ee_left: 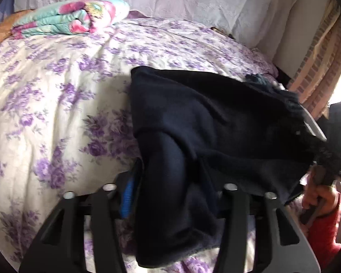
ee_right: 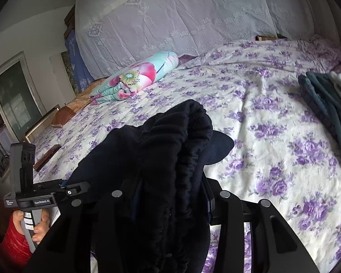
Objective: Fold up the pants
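Note:
Dark navy pants (ee_left: 204,122) hang bunched between my two grippers above a bed with a purple-flowered cover (ee_left: 45,95). My left gripper (ee_left: 170,188) is shut on a fold of the pants; the cloth drapes over its fingers and hides the tips. My right gripper (ee_right: 172,195) is shut on the ribbed waistband of the pants (ee_right: 170,150), which covers its fingers. In the left wrist view the right gripper (ee_left: 316,132) shows at the right edge, holding the far end of the pants. In the right wrist view the left gripper's body (ee_right: 34,195) shows at the lower left.
A rolled floral blanket (ee_right: 136,77) lies at the head of the bed by a lace-covered headboard (ee_right: 170,18). Dark green and grey clothes (ee_right: 325,100) lie at the bed's right edge. A brick-pattern curtain (ee_left: 318,63) hangs on the right. The flowered cover (ee_right: 272,118) stretches ahead.

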Tool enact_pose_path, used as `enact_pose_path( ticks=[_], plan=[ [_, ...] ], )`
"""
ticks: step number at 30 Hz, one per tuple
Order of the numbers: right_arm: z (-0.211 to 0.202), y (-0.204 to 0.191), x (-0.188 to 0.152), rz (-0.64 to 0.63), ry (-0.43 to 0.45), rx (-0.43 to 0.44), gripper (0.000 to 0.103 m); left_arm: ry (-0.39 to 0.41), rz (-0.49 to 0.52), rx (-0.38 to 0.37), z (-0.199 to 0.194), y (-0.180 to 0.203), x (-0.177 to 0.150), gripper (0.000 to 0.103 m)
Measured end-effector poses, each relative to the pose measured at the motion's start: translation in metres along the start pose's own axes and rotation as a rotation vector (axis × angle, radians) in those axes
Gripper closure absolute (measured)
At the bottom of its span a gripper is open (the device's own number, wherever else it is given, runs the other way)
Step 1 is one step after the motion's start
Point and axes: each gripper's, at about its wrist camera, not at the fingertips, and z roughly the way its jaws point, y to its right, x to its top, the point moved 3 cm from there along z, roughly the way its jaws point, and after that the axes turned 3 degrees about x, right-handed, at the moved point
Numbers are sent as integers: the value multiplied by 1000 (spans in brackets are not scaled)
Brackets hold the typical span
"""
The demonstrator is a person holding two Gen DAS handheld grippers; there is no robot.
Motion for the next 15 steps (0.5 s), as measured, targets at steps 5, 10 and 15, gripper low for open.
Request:
enact_pose_path(
  ticks=[5,10,15],
  plan=[
    [0,7,1,46,2,16,61,104,110,66,-22,28,14,87],
    [-8,-3,52,-19,67,-2,61,179,184,81,-35,46,74,87],
    [9,8,135,-44,158,-28,62,272,253,123,-19,51,167,87]
  ],
)
